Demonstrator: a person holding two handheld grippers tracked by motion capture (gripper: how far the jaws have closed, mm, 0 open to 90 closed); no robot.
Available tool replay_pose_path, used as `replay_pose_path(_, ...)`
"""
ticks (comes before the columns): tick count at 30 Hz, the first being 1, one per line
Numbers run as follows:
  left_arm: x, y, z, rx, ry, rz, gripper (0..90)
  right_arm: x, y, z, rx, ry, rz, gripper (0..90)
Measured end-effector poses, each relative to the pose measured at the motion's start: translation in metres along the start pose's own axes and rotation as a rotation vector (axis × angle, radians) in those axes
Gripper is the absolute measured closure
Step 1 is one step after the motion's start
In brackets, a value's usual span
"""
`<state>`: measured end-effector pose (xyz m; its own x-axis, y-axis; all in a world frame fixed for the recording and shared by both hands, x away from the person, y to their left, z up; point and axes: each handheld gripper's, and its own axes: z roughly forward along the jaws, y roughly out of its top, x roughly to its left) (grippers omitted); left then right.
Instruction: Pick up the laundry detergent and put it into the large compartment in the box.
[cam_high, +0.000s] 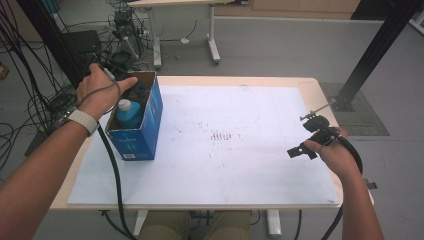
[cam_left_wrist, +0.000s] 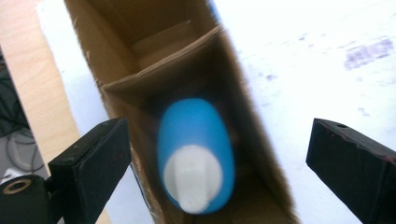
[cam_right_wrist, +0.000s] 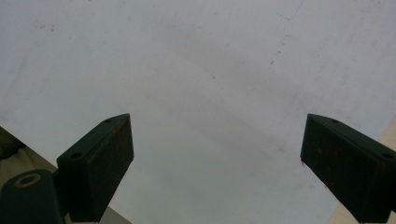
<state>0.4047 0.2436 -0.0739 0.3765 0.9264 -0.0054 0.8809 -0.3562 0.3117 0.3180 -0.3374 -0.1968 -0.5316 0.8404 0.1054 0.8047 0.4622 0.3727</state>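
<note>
left gripper (cam_left_wrist: 215, 163) open, holds nothing | blue bottle (cam_left_wrist: 196, 154) stands below my jaws in the box (cam_left_wrist: 154, 74) | I lift straight up, away from cardboard walls | right gripper (cam_right_wrist: 215, 158) open, idle

A blue bottle (cam_left_wrist: 196, 154) (white cap up) stands upright inside the open cardboard box (cam_high: 150, 117).

Box (cam_left_wrist: 140, 70): brown corrugated cardboard, matt inside, blue printed outside. Bottle (cam_left_wrist: 196, 149): smooth blue plastic, white cap. Table mat (cam_high: 240, 150): white, smooth, stained. Gripper pads (cam_right_wrist: 107, 163): matt black.
</note>
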Motion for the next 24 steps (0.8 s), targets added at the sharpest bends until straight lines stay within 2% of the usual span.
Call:
replay_pose_path(5, -0.002, 0.006, -0.029, -0.020, -0.041, 0.066, 6.8, 0.003, -0.002, -0.007, -0.022, -0.009, -0.008, 9.8)
replay_pose_path(8, -0.010, 0.007, -0.048, -0.047, -0.049, 0.126, 6.9, 0.004, -0.002, -0.009, -0.021, -0.012, -0.008, 9.8)
replay_pose_path(10, -0.011, 0.006, -0.056, -0.068, -0.071, 0.161, 6.9, 0.006, -0.002, -0.011, -0.018, -0.016, -0.004, 9.8)
replay_pose_path(13, -0.019, 0.008, -0.069, -0.079, -0.086, 0.206, 6.9, 0.008, -0.002, -0.012, -0.017, -0.018, -0.003, 9.8)
replay_pose_path(17, -0.026, 0.010, -0.079, -0.077, -0.113, 0.233, 7.1, 0.011, -0.004, -0.014, -0.029, -0.025, -0.008, 9.8)
replay_pose_path(20, -0.031, 0.010, -0.084, -0.087, -0.119, 0.256, 7.1, 0.013, -0.003, -0.016, -0.036, -0.028, -0.011, 9.8)
replay_pose_path(24, -0.030, 0.012, -0.086, -0.106, -0.156, 0.290, 7.3, 0.015, -0.003, -0.019, -0.042, -0.032, -0.016, 9.8)
